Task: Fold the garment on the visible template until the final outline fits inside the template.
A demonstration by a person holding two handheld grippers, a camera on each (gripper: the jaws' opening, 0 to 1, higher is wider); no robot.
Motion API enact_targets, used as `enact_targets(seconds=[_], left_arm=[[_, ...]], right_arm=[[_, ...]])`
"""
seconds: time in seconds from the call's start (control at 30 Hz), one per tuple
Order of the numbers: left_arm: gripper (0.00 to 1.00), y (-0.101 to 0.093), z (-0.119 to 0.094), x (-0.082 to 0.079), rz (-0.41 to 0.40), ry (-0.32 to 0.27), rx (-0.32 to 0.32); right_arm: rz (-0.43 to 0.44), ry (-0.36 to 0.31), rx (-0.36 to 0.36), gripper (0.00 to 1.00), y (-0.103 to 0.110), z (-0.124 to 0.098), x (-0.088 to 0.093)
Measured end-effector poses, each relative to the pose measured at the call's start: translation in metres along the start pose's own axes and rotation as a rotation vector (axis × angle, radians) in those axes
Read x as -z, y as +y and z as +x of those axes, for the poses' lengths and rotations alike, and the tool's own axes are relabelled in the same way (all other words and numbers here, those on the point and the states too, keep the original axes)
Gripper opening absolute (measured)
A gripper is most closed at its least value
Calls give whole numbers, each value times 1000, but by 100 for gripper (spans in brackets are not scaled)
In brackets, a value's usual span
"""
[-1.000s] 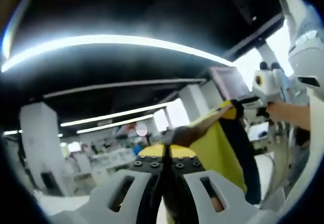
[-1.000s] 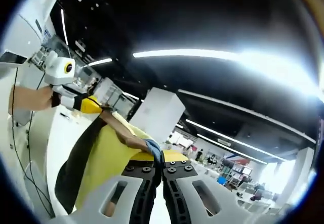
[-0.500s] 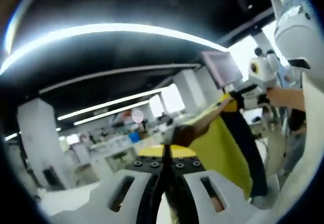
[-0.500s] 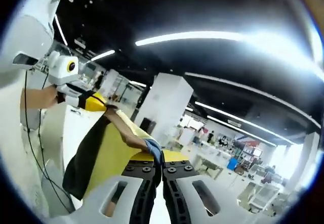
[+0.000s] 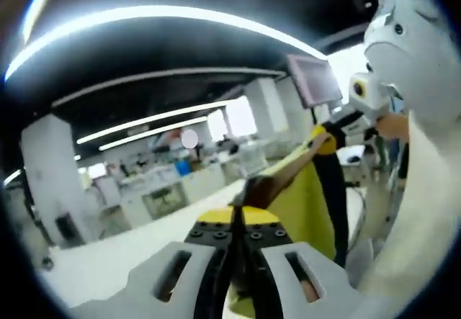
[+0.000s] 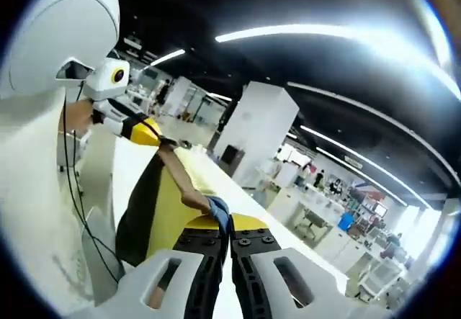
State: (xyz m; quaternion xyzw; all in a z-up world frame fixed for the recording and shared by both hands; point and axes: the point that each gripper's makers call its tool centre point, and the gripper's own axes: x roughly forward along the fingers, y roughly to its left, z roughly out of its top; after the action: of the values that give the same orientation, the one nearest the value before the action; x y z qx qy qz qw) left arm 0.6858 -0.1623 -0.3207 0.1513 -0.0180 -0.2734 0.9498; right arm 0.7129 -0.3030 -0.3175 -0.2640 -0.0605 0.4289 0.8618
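Nearest, at the bottom centre of the left gripper view, the left claw (image 5: 236, 222) was seen with its jaws pressed together on a pinch of the garment (image 5: 306, 196), whose yellow cloth bunched between and just above the jaw tips. From there the garment was stretched up and to the right of the frame as a taut edge, with a yellow panel and a dark band hanging below it. At the far end of that edge, in the upper right of the frame, the right claw (image 5: 322, 140) was seen clamped on the other corner, held by a hand (image 5: 391, 126).

Likewise, at the bottom centre of the right gripper view, the right claw (image 6: 230, 222) was seen with its jaws together on the garment (image 6: 169, 207), a small blue tab showing just above the tips. The cloth was stretched up and to the left of that frame, yellow with a dark strip along its left side, to where the left claw (image 6: 153, 136) was clamped on it in the upper left.

Beyond the cloth a pale worktop (image 5: 108, 250) was seen crossing the lower left of the left gripper view. Farther back, white pillars (image 6: 259, 135) and long ceiling light strips (image 5: 144, 20) were seen. The garment was held in the air between the two claws.
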Motion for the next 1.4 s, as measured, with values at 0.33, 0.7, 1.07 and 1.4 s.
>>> enact_targets(seconds=[0.33, 0.7, 1.07, 1.4], left_arm=[[0, 5, 26, 34, -62, 25, 8], [0, 20, 88, 102, -86, 92, 9], [0, 41, 121, 135, -89, 127, 20], [0, 59, 149, 154, -138, 127, 27]], right_arm=[[129, 47, -32, 3, 3, 19, 44], [227, 172, -14, 3, -8, 66, 143], [244, 204, -33, 3, -17, 96, 181], [256, 211, -47, 3, -32, 123, 199]])
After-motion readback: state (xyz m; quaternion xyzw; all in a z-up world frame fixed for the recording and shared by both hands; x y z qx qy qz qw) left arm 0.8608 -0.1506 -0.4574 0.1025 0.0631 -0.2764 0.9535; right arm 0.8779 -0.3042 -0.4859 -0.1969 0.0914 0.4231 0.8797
